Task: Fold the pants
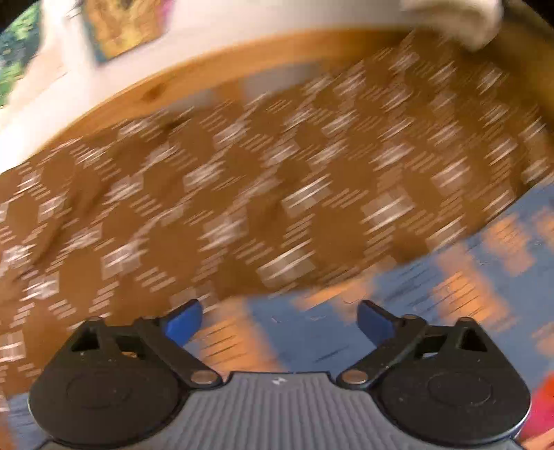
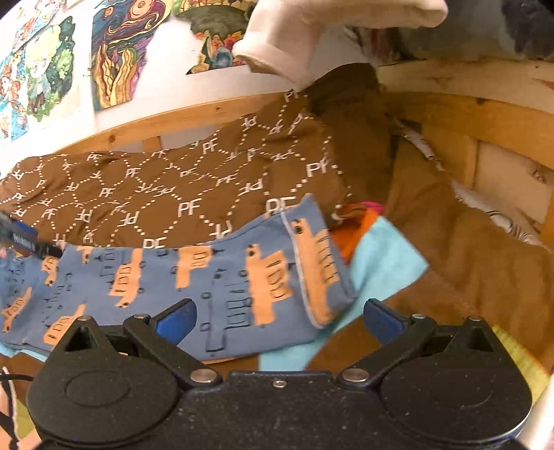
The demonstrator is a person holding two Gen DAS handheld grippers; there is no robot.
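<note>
Blue pants with an orange animal print [image 2: 194, 277] lie flat in front of my right gripper [image 2: 278, 320], their hem end toward the right. The right gripper is open and empty just above the cloth. In the blurred left wrist view the same blue pants [image 1: 398, 304] lie under my left gripper [image 1: 278, 322], which is open and empty. Brown pants with a white PF pattern [image 2: 166, 187] lie behind the blue ones and also show in the left wrist view [image 1: 242, 194]. The left gripper's tip [image 2: 34, 244] shows at the left edge of the right wrist view.
A light blue cloth [image 2: 384, 263] and an orange garment [image 2: 356, 221] lie under the blue pants' right end. A tan blanket [image 2: 484, 263] covers the right side. A wooden bed rail [image 2: 467, 114] and a wall with drawings [image 2: 121, 52] stand behind. A white garment [image 2: 311, 31] hangs above.
</note>
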